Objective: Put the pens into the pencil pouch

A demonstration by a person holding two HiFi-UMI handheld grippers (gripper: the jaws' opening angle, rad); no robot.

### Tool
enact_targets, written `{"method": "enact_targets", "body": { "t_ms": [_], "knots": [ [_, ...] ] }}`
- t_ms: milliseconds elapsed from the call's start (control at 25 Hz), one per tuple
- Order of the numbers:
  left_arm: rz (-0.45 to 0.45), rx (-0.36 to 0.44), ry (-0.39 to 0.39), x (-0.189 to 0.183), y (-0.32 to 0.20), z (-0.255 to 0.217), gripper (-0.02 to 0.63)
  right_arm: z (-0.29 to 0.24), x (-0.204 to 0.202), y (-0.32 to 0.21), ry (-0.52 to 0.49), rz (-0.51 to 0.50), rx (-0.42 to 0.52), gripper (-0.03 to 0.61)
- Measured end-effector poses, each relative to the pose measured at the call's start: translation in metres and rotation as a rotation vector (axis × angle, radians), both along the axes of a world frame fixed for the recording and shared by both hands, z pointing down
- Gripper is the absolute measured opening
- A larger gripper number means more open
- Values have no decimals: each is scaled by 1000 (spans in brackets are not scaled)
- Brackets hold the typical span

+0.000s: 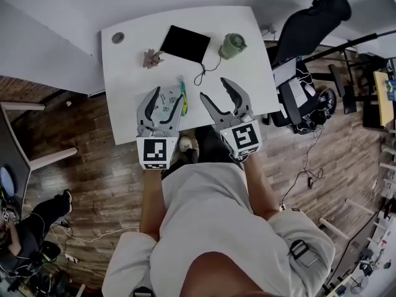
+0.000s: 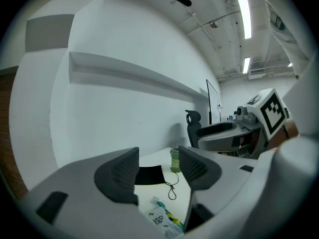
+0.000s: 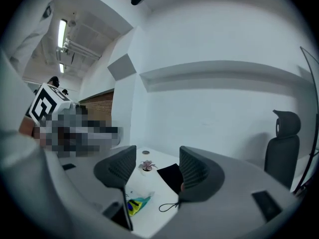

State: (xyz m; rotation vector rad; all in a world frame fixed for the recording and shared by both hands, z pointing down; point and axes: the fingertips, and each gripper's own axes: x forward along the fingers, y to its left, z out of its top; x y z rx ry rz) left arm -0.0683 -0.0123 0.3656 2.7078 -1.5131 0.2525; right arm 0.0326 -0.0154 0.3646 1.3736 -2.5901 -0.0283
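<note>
Pencil pouch (image 1: 172,104) lies on the table (image 1: 130,54) near its front edge, beneath the left gripper (image 1: 166,95). The right gripper (image 1: 213,87) hangs beside it, and both are released and empty.

In the left gripper view the pouch (image 2: 162,218) sits well below the spread jaws, so a careless descent could shove it off the edge.

In the right gripper view coloured ends seem to poke out of the pouch (image 3: 135,204), and a nudge might spill them.
</note>
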Motion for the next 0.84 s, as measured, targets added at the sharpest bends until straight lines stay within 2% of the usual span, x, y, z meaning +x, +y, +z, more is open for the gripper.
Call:
{"method": "enact_targets", "body": {
  "t_ms": [840],
  "knots": [
    [-20, 122, -14, -15, 21, -43, 236, -40, -10, 24, -15, 2, 99, 256]
  ]
}}
